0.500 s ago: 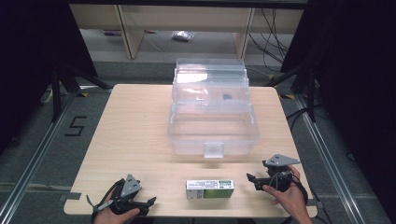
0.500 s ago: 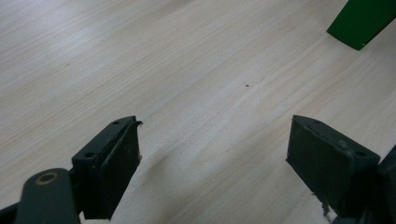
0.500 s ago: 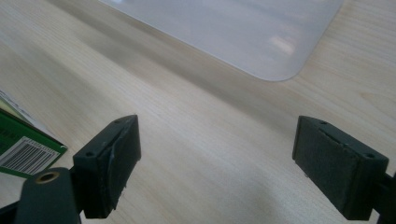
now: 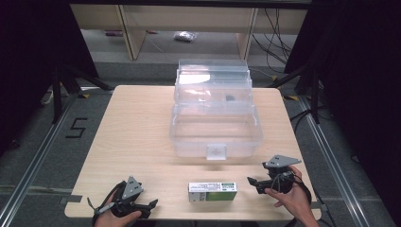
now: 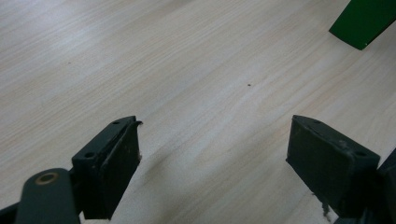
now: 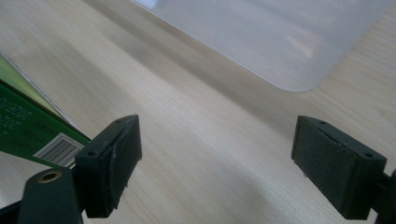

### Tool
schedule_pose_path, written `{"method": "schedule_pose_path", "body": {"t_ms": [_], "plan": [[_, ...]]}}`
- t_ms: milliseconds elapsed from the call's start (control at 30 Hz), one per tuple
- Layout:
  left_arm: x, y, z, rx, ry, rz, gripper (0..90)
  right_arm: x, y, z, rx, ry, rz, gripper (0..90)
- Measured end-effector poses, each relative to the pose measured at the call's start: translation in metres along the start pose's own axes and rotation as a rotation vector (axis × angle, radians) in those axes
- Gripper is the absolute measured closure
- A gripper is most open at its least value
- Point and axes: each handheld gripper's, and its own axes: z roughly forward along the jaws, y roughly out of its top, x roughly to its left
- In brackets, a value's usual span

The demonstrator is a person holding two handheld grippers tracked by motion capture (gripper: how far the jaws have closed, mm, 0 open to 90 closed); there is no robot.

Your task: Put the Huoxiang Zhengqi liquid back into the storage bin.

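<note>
A small green and white carton [image 4: 213,191] lies flat near the table's front edge, between the two hands. My right gripper [image 4: 253,183] is open just to its right, jaws pointing at the carton's end, nothing between them. In the right gripper view the carton's barcode end [image 6: 32,130] lies left of the open gripper [image 6: 217,161]. My left gripper [image 4: 151,205] rests open at the front left, apart from the carton. The left gripper view has a green corner of the carton [image 5: 364,21] far off, beyond the open gripper [image 5: 212,158].
A clear plastic storage box [image 4: 215,130] with its lid [image 4: 213,78] raised stands at the middle of the wooden table [image 4: 132,132]. Its corner [image 6: 280,46] lies ahead in the right gripper view. Shelving and cables stand beyond the table's far edge.
My right hand has shifted slightly left, toward the carton's end. The left hand, the carton and the box stay where they were.
</note>
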Motion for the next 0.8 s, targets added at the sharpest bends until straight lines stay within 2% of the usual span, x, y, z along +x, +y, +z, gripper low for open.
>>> {"method": "schedule_pose_path", "body": {"t_ms": [33, 67, 100, 133, 233, 367, 400, 467, 533, 567, 600, 633, 700, 733, 767, 800], "plan": [[0.000, 0.000, 0.000, 0.000, 0.000, -0.001, 16.5, -0.001, 0.002, 0.001, -0.002, 0.006, -0.030, 17.5], [0.000, 0.000, 0.000, -0.001, 0.000, -0.008, 16.6, 0.000, 0.002, 0.000, 0.007, 0.004, -0.019, 17.9], [0.000, -0.001, 0.000, 0.000, 0.001, -0.009, 16.5, 0.001, 0.003, 0.001, 0.003, 0.003, -0.034, 18.0], [0.001, -0.001, 0.001, 0.001, 0.009, -0.006, 16.5, 0.003, 0.004, 0.000, 0.023, 0.009, -0.005, 18.1], [0.000, 0.000, 0.002, 0.000, 0.013, -0.007, 16.6, 0.006, 0.007, -0.002, 0.011, 0.011, -0.028, 18.6], [0.000, -0.001, 0.002, 0.011, 0.000, -0.003, 16.6, 0.009, 0.015, -0.007, 0.043, 0.030, -0.061, 20.0], [-0.001, -0.001, 0.002, 0.000, 0.001, -0.017, 16.5, 0.010, 0.017, -0.009, 0.047, 0.030, -0.068, 20.0], [0.000, 0.000, 0.002, 0.000, 0.005, -0.016, 16.5, 0.010, 0.018, -0.009, 0.041, 0.030, -0.083, 20.1], [0.001, -0.001, 0.003, 0.006, 0.020, -0.005, 16.5, 0.012, 0.021, -0.012, 0.061, 0.032, -0.080, 20.7], [0.001, -0.001, 0.002, 0.007, 0.010, -0.003, 16.5, 0.013, 0.021, -0.012, 0.044, 0.025, -0.081, 20.9], [0.001, -0.001, 0.002, 0.007, 0.007, -0.006, 16.5, 0.013, 0.023, -0.016, 0.059, 0.031, -0.092, 20.9], [0.000, -0.001, 0.002, 0.005, 0.021, -0.004, 16.5, 0.016, 0.023, -0.018, 0.065, 0.033, -0.069, 20.9], [-0.001, -0.001, 0.002, 0.002, 0.008, -0.008, 16.5, 0.014, 0.026, -0.022, 0.058, 0.037, -0.114, 21.0], [-0.001, -0.001, 0.002, -0.003, 0.001, -0.014, 16.5, 0.016, 0.026, -0.024, 0.053, 0.029, -0.101, 21.0], [-0.001, -0.001, 0.003, -0.006, 0.000, -0.016, 16.5, 0.016, 0.027, -0.026, 0.058, 0.034, -0.122, 21.0], [0.000, -0.001, 0.002, 0.007, 0.003, -0.007, 16.5, 0.017, 0.029, -0.029, 0.056, 0.034, -0.116, 21.0]]}}
